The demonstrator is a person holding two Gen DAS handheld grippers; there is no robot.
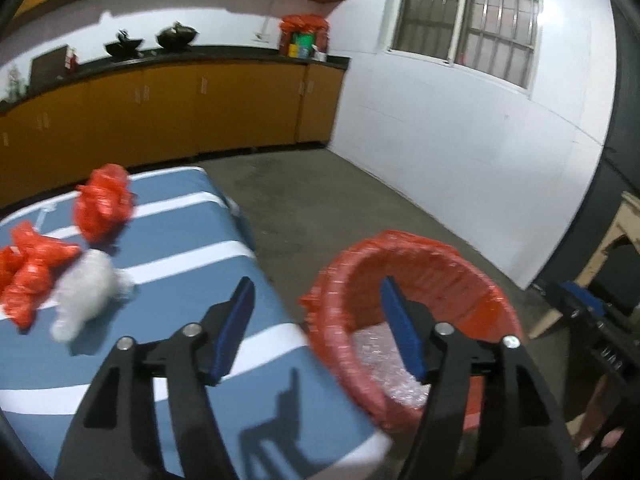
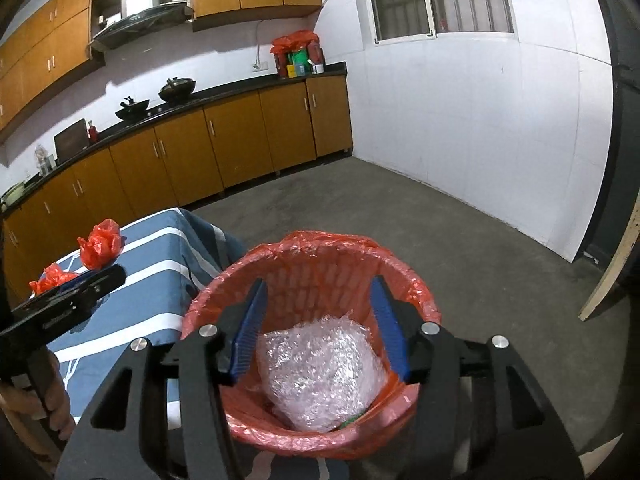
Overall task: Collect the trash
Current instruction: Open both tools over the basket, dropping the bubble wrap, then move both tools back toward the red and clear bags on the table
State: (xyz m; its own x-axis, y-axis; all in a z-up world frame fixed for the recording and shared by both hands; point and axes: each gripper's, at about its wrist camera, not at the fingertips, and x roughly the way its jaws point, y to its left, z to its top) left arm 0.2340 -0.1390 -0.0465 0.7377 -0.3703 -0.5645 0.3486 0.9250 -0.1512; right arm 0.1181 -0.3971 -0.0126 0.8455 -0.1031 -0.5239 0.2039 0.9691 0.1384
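Three scraps lie on the striped table (image 1: 256, 344) left of the lined bin (image 2: 416, 300), so with both grippers' jaws spread and empty, the left gripper (image 1: 316, 330) should straddle the white wad (image 1: 86, 292) before squeezing.

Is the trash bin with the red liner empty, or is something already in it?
Not empty. A wad of bubble wrap lies inside the trash bin.

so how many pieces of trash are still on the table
3. A crumpled red bag near the far edge, a second red bag at the left, and a white wad touching it. More may lie out of frame on the striped table.
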